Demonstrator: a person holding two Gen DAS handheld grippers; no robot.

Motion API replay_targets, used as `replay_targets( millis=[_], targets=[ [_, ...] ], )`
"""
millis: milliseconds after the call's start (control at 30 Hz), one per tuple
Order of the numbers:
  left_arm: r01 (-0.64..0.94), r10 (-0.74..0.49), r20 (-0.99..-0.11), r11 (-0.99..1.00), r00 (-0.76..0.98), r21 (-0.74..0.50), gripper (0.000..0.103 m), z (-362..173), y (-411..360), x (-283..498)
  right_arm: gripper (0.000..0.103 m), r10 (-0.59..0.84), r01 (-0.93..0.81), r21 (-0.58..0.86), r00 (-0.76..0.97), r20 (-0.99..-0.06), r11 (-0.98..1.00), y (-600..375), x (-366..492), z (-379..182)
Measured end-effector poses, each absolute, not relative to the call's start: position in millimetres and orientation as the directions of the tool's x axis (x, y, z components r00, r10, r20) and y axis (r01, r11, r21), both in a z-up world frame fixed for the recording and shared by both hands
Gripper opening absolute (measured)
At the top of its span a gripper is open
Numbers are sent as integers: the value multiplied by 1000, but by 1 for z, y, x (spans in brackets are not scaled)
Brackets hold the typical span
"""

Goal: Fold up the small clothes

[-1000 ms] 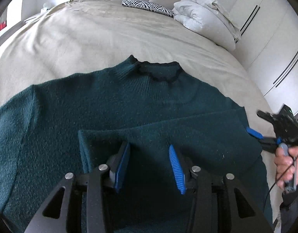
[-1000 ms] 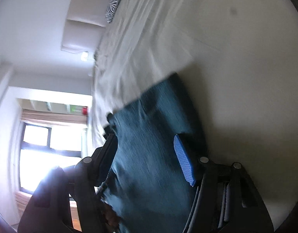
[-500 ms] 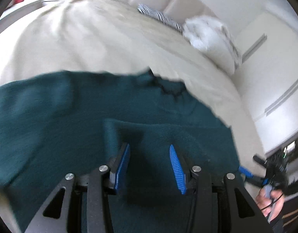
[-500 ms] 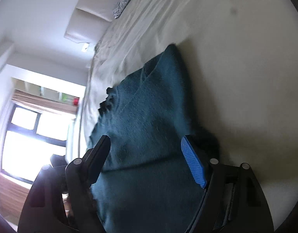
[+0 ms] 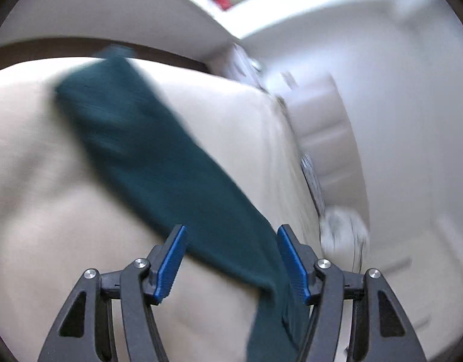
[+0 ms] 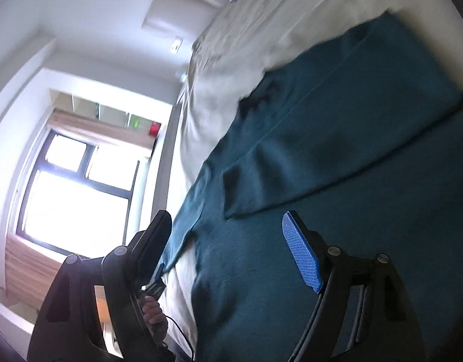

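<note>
Dark teal knit sweater (image 6: 337, 157) is lying flat on the beige bed (image 5: 65, 211) — one sleeve (image 6: 322, 163) folded across the body, the other sleeve (image 5: 159, 163) stretched out. Left gripper (image 5: 231, 259) and right gripper (image 6: 231, 247) both have jaws spread wide, holding nothing.

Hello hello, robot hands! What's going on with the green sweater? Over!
Left gripper open, over the unfolded sleeve. Right gripper open, above the dark green knitted sweater; one sleeve already folded across it. Beige bedspread underneath, nothing blocking. Over.
</note>
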State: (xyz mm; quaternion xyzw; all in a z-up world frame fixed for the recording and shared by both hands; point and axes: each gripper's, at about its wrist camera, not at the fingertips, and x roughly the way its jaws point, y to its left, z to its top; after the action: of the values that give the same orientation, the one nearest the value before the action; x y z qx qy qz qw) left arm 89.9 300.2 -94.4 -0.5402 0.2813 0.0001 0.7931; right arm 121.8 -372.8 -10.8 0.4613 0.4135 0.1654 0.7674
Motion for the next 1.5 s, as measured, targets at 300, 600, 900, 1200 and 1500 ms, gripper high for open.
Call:
replay_targets(
  millis=[300,600,900,1200,1500],
  targets=[
    [-367,-195,-391,148,900,-918,64,-132,371,74,76,697,115,845,513,-501,523,-278,146,-23],
    [-416,-81,-413,-21,907,-909,61,-138,369,64,76,693,122,831,495,-524,542,-256,153,-31],
    [-490,-50,-487,-69,872,-869,44,-148,380,78,76,695,124,831,489,-527,542,-257,158,-37],
    [-522,-54,-523,21,851,-853,9,-140,377,91,75,695,124,838,502,-515,532,-269,160,-41],
    [-252,-6,-597,903,802,-348,8,-19,212,174,75,681,138,846,533,-501,515,-299,178,-44]
  ],
)
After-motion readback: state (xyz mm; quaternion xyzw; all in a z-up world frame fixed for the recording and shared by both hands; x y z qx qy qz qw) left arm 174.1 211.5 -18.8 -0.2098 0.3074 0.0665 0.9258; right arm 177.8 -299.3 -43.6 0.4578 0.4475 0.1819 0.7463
